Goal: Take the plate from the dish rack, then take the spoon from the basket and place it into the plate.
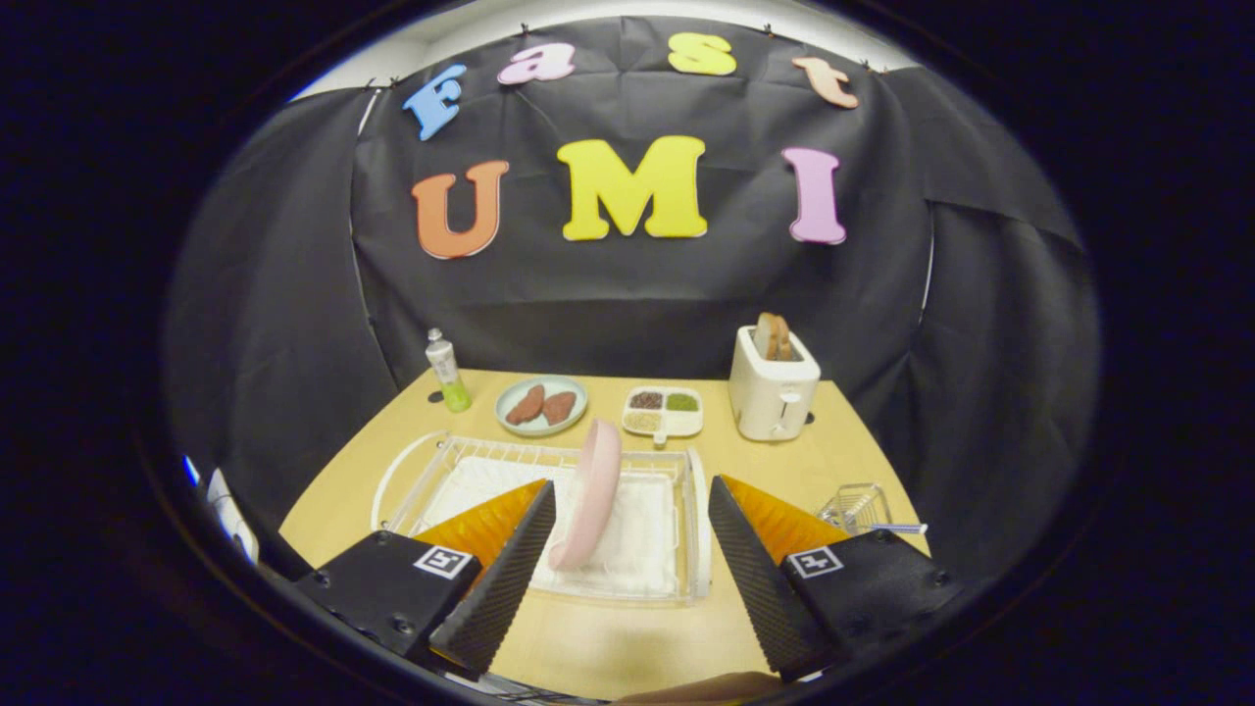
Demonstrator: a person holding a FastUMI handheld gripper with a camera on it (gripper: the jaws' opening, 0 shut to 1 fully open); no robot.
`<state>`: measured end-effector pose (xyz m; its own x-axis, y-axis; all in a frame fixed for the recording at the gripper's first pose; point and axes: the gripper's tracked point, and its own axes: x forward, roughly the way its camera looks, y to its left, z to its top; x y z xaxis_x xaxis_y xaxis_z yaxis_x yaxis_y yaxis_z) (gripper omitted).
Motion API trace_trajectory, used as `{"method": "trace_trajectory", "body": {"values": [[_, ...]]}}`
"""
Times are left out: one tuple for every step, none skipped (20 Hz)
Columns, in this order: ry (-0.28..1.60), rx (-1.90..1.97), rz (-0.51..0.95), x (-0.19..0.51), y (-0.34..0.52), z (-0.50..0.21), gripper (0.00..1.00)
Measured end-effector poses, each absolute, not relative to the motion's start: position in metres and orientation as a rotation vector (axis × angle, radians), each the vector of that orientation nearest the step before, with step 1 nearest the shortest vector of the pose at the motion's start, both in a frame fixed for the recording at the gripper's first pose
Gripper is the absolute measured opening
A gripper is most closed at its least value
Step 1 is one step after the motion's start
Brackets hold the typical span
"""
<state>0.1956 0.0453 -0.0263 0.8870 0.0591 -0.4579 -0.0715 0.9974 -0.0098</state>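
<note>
Okay, gripper (627, 549) is spread wide, holding nothing. Pink plate (591, 495) stands on edge in the dish rack (686, 579), between the fingers, nearer the left one. Shift left to centre on the rim, advance, pinch the upper edge, lift straight up.

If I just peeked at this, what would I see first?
Probably the pink plate standing on edge in the white dish rack, just ahead of the open gripper, between its two fingers. Next, the white toaster with bread poking out, at the table's far side, beyond the rack.
</note>
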Motion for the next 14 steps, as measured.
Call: {"method": "trace_trajectory", "body": {"values": [[0.529,-0.046,0.077,0.207,0.051,-0.031,1.0],[0.59,-0.073,0.082,0.216,0.056,-0.038,1.0],[0.65,-0.091,0.08,0.226,0.06,-0.043,1.0],[0.705,-0.094,0.075,0.235,0.063,-0.046,0.99],[0.752,-0.081,0.053,0.244,0.065,-0.051,0.99],[0.799,-0.073,0.025,0.252,0.064,-0.053,0.96],[0.84,-0.079,0.018,0.26,0.066,-0.055,0.93],[0.88,-0.09,0.005,0.265,0.067,-0.056,0.9],[0.913,-0.112,-0.011,0.27,0.069,-0.057,0.88],[0.929,-0.138,-0.036,0.277,0.067,-0.06,0.85],[0.938,-0.172,-0.063,0.284,0.065,-0.058,0.84],[0.953,-0.211,-0.098,0.289,0.061,-0.06,0.77],[0.989,-0.242,-0.139,0.288,0.057,-0.06,0.71],[1.018,-0.264,-0.175,0.285,0.056,-0.061,0.64]]}}
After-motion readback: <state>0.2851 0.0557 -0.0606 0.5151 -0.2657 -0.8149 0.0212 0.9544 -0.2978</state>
